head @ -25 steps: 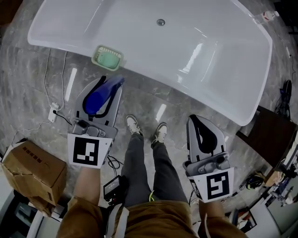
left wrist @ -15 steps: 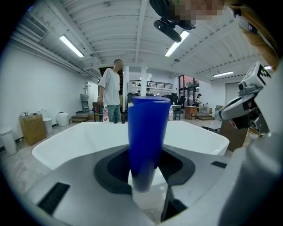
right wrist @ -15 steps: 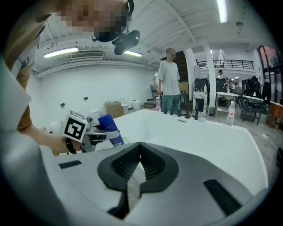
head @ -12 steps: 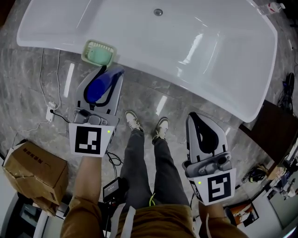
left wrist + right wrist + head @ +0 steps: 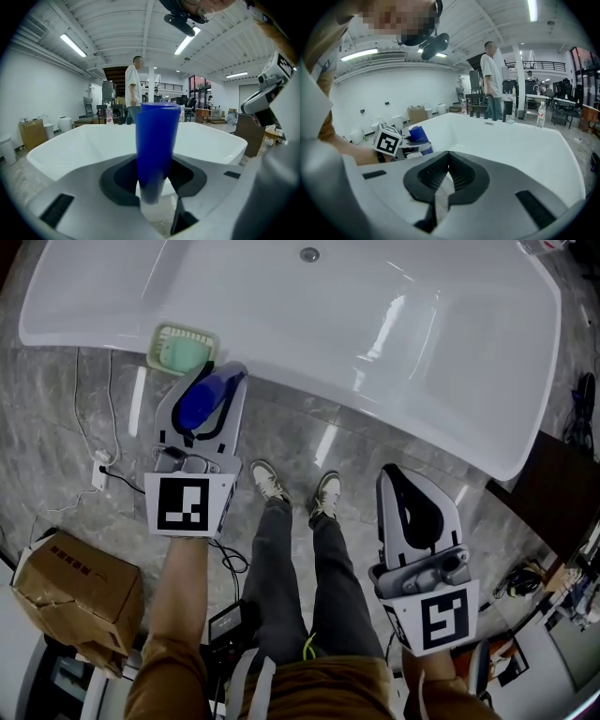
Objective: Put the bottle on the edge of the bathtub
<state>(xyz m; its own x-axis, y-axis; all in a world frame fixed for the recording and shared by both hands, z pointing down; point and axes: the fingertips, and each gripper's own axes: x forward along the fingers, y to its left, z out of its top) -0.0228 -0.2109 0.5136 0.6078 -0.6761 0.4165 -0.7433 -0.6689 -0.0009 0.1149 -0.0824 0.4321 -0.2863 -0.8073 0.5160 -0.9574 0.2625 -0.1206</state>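
Observation:
A blue bottle (image 5: 199, 401) lies between the jaws of my left gripper (image 5: 214, 373), which is shut on it. In the left gripper view the bottle (image 5: 157, 140) stands up in front of the white bathtub (image 5: 75, 145). The gripper's tip is over the tub's near edge (image 5: 281, 390), right beside a green soap dish (image 5: 185, 350) that sits on that edge. My right gripper (image 5: 400, 476) hangs shut over the grey floor near the tub's right end, with nothing in it. From the right gripper view (image 5: 449, 161), the left gripper's marker cube (image 5: 387, 139) and the bottle (image 5: 418, 133) show at the left.
A cardboard box (image 5: 80, 587) stands at the lower left, with a white cable and power strip (image 5: 98, 474) on the floor beside it. The person's shoes (image 5: 267, 486) are just short of the tub. A dark cabinet (image 5: 562, 502) is at the right. Another person (image 5: 133, 89) stands beyond the tub.
My left gripper has carried the blue bottle forward, from over the floor to the tub's near edge beside the soap dish. The right gripper has stayed about where it was.

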